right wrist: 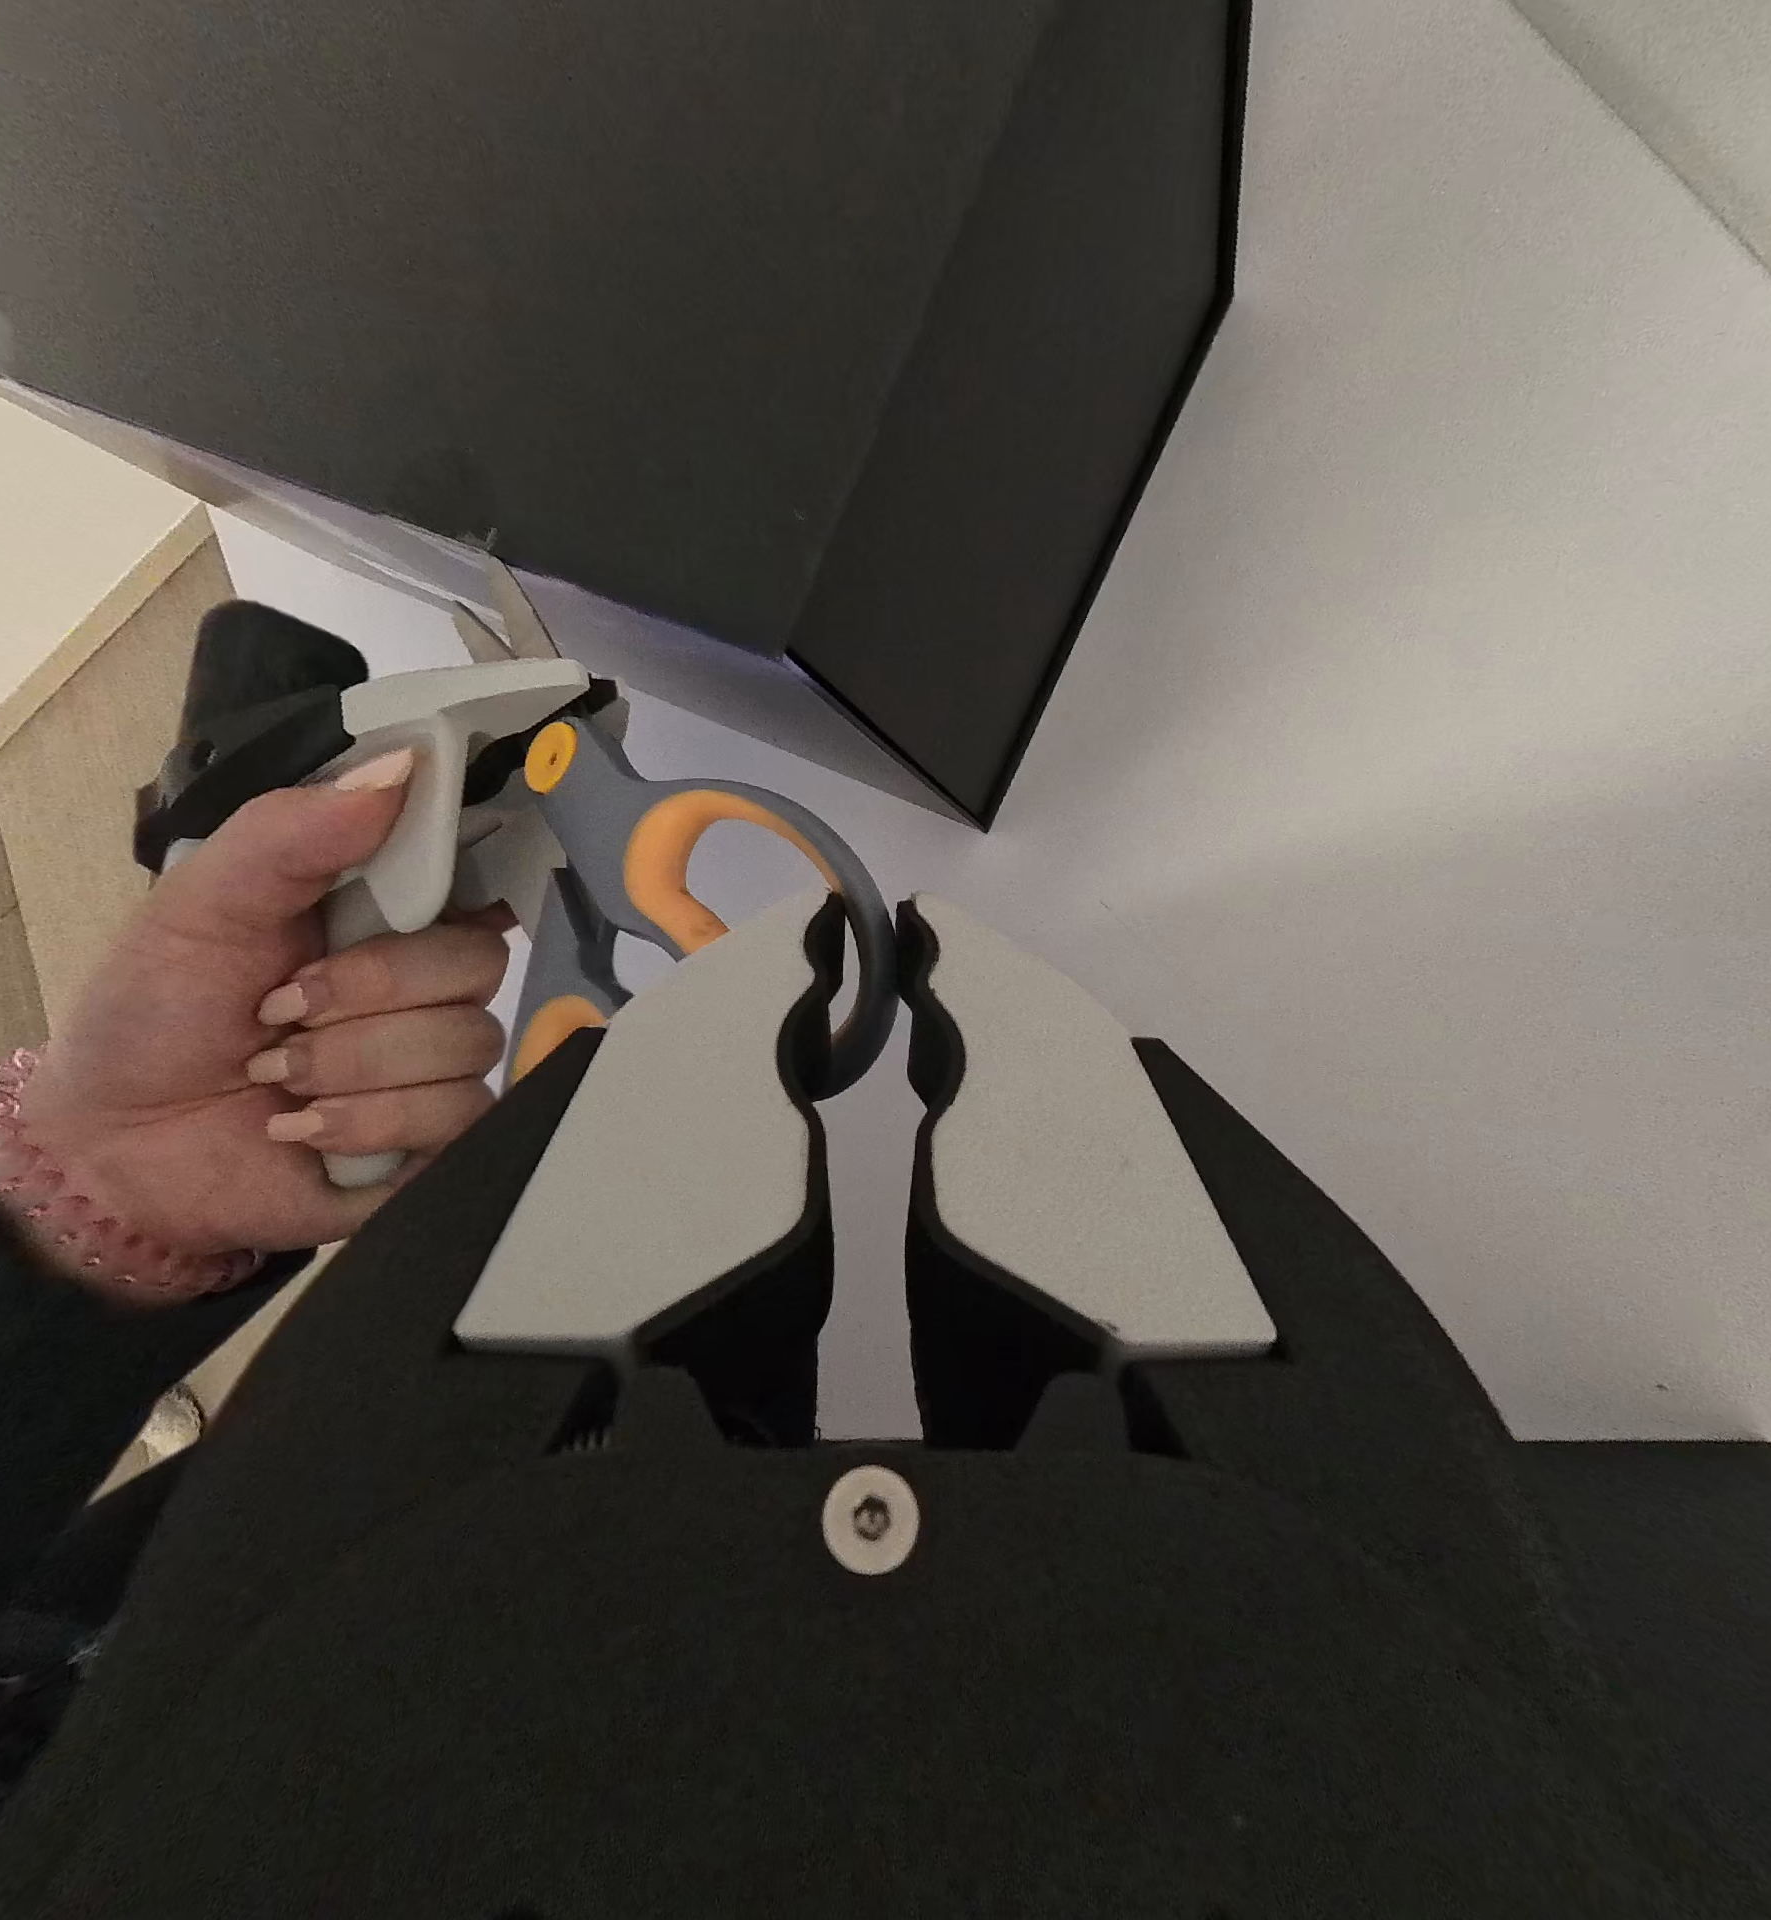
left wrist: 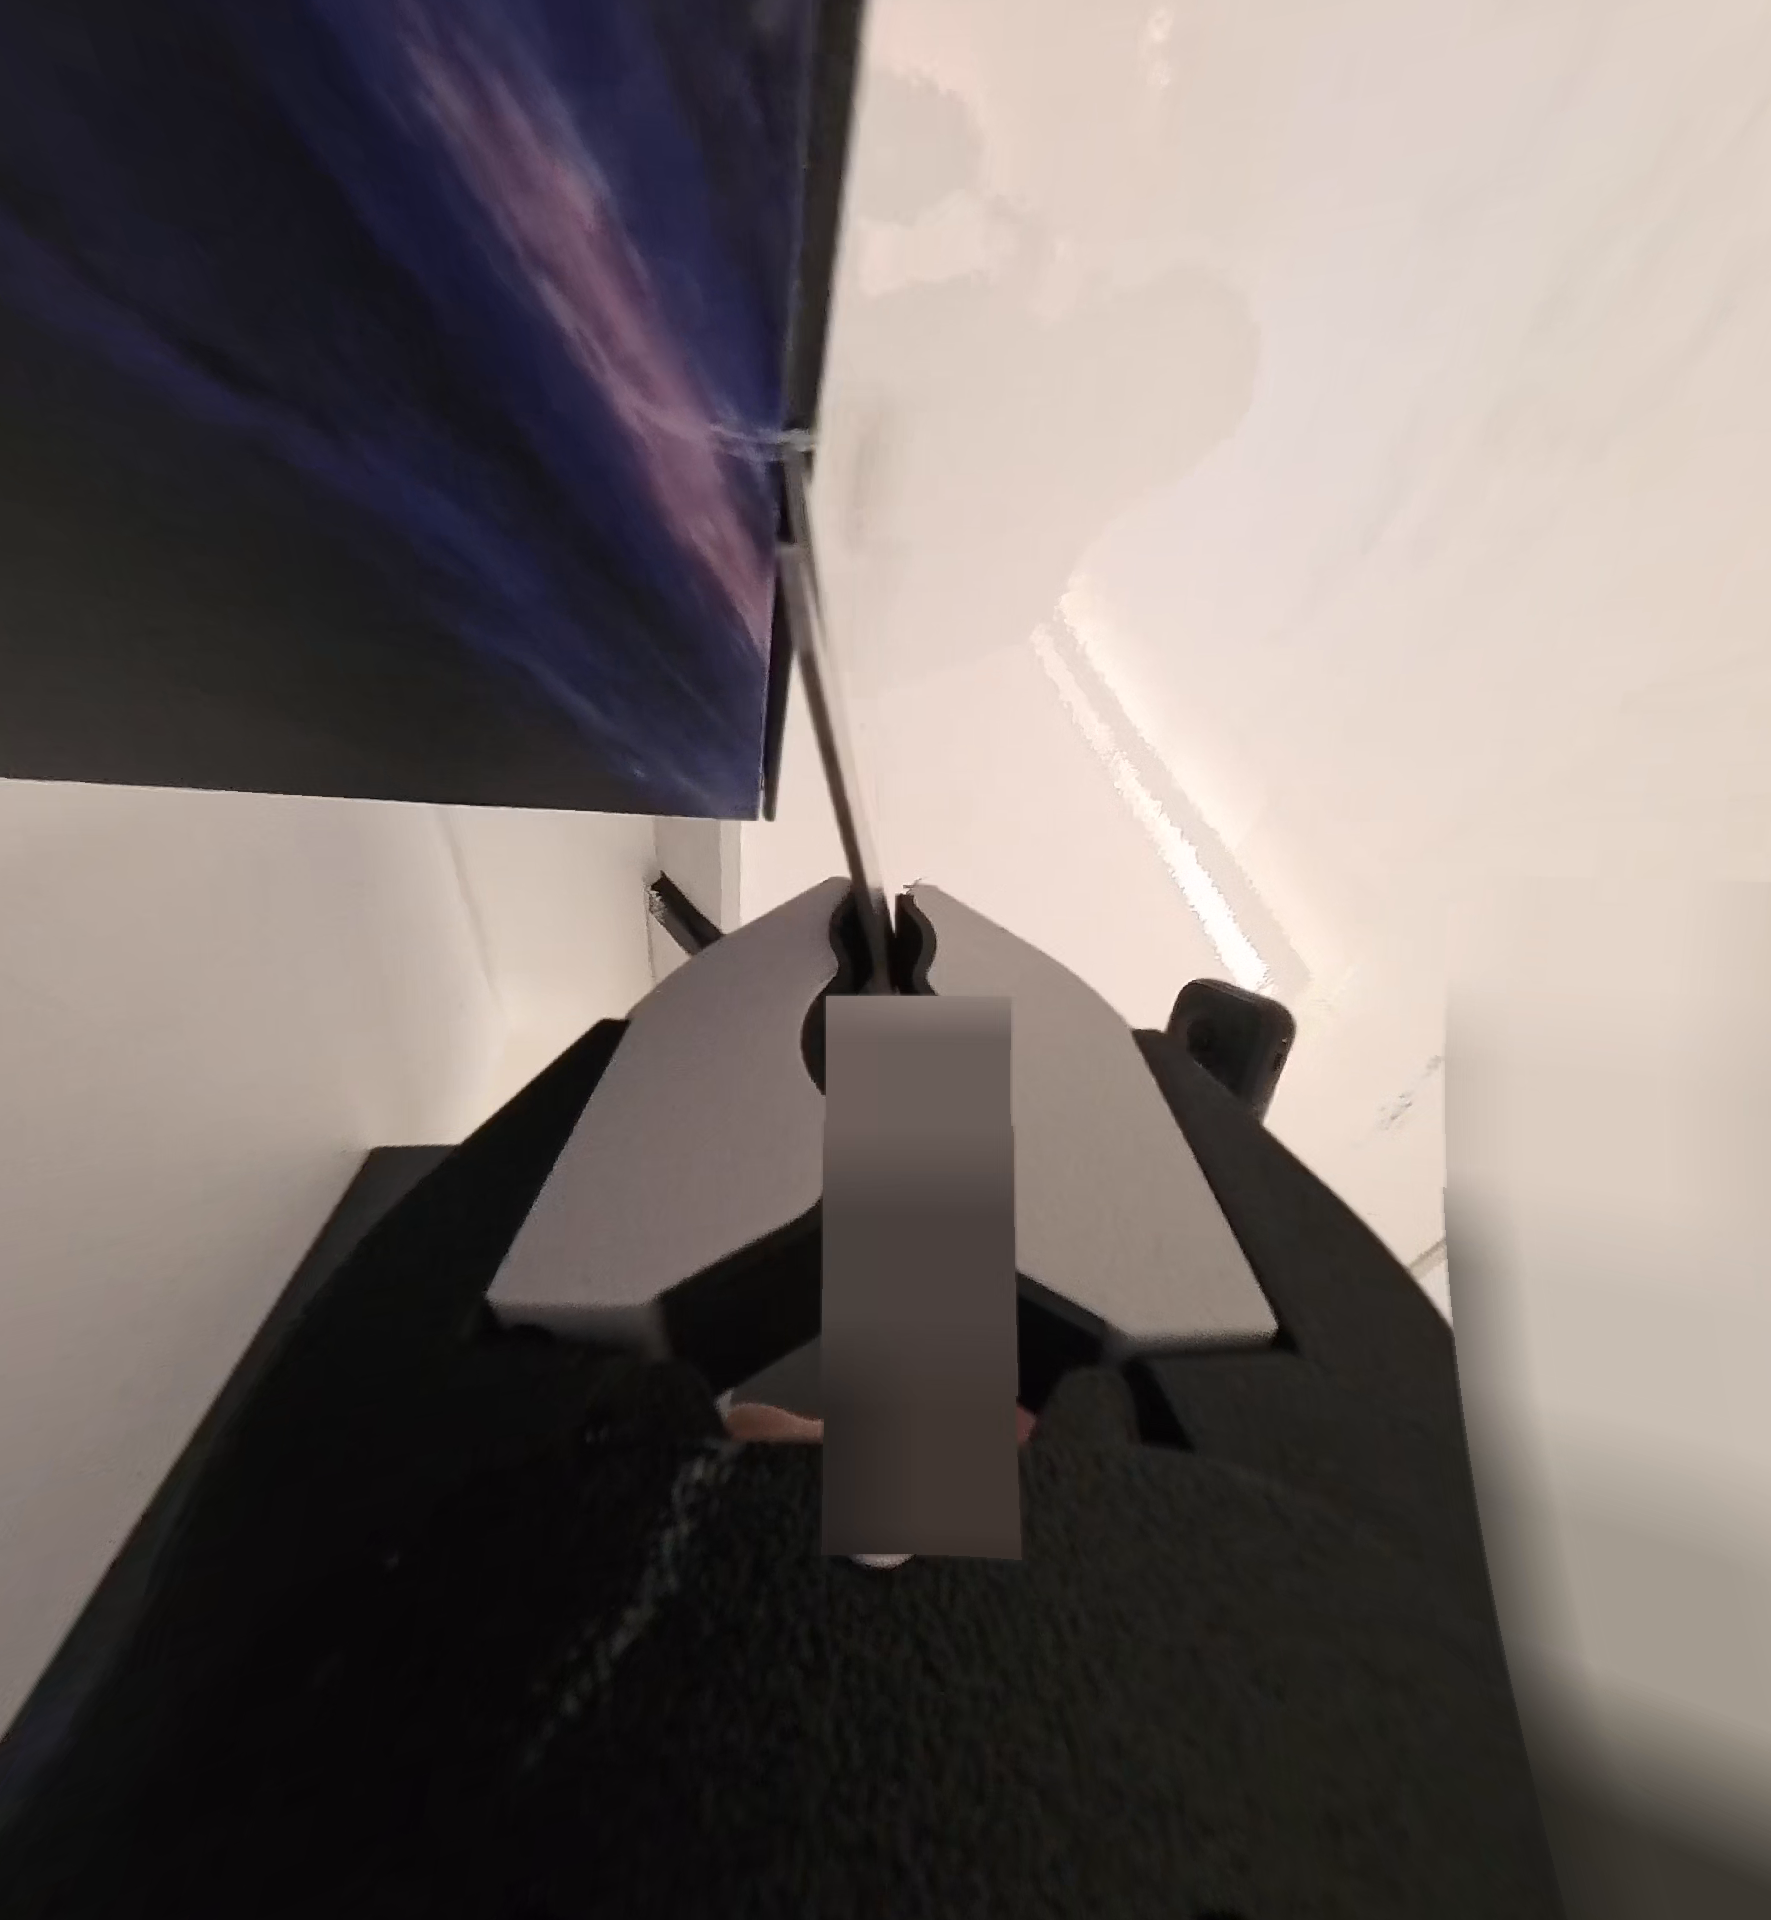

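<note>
While one right gripper [right wrist: 868,914] pinches one scissors [right wrist: 715,842]

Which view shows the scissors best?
The right wrist view: the right gripper clamps the scissors' grey-and-orange handle loop there. The left wrist view shows nothing recognisable as scissors, only a thin edge between its fingertips.

Black box [right wrist: 569,312] overhead; open white surface [right wrist: 1432,935] rightward.

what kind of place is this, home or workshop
Probably an indoor desk or craft table, hard to say more: a white tabletop, a black box on it, grey-and-orange scissors, and pale wood furniture beside.
</note>
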### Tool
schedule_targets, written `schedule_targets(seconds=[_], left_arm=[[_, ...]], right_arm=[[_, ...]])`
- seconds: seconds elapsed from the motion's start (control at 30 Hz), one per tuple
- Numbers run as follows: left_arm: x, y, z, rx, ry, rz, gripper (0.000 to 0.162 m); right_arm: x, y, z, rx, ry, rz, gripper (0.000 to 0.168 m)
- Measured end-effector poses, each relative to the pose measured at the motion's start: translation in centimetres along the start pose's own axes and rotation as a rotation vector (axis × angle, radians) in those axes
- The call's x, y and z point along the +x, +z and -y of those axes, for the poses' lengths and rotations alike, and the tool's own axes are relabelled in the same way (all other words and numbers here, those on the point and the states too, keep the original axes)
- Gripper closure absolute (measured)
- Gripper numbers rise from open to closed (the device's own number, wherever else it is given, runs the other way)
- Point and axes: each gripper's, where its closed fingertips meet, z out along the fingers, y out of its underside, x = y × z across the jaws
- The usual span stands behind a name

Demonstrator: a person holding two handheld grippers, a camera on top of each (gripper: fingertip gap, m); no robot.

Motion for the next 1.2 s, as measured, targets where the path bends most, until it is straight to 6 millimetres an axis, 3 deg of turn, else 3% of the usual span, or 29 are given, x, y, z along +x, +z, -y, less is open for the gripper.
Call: schedule_targets(seconds=[0.47, 0.6, 0.97, 1.2], left_arm=[[-0.7, -0.6, -0.2, -0.017, 0.043, 0.054, 0.160], [-0.7, -0.4, -0.4, -0.027, 0.046, 0.046, 0.160], [-0.8, -1.2, -0.8, -0.052, 0.060, 0.053, 0.160], [-1.0, -1.9, -0.8, -0.040, 0.052, 0.050, 0.161]], right_arm=[[0.4, 1.8, -1.2, -0.053, 0.037, -0.012, 0.158], [0.4, 1.0, -1.2, -0.032, 0.028, -0.003, 0.158], [-2.8, -0.2, -4.7, -0.077, 0.034, 0.039, 0.162], [-3.9, 0.7, -6.7, -0.111, 0.013, 0.046, 0.162]])
